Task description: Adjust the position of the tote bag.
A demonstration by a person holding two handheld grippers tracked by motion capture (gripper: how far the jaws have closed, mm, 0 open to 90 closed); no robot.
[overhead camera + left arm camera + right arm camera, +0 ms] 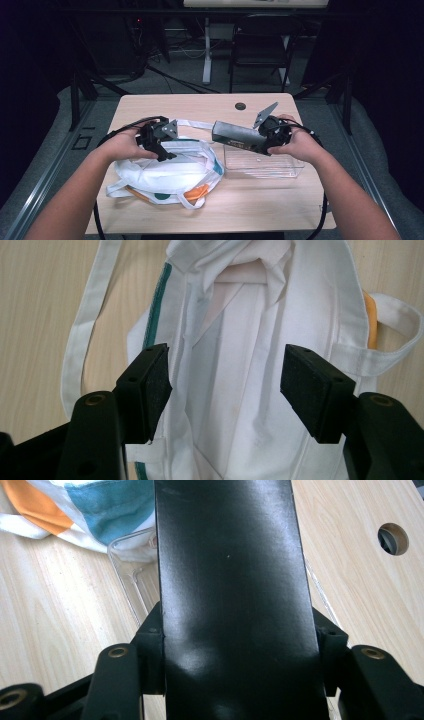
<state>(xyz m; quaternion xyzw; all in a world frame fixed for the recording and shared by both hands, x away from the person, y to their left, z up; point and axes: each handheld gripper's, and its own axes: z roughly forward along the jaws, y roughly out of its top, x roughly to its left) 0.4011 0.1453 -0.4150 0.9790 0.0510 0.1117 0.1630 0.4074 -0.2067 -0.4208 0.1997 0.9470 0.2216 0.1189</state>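
I have a long dark box (239,136) clamped in my right tool (260,140), its jaws pressed against the box's two long sides, as the right gripper view shows with the black face (230,595) running straight up between them. The box hangs level above the left end of a clear plastic tray (280,167), which sits near the counter's (200,105) right edge. My left tool (162,150) stands wide with nothing gripped; in the left gripper view its pads (150,385) straddle the mouth of the white cloth tote bag (235,365), which lies flat toward the counter's front left corner.

I judge the step in hand to be carrying the box across to the bag, with the left tool placed to catch or spread the opening. The next move, as I see it, calls for the left tool to pinch one lip of the bag and lift it so the mouth gapes, then for the right tool to swing the box's free end toward that opening and slide it in lengthwise. The limp cloth may fold shut or drag along with the box.

The box is smooth, matte and dark, with a dull sheen and a small label on its side in the high view. The bag is white with a green seam, orange and teal print, and loose handles (192,123) trailing toward the counter's middle.
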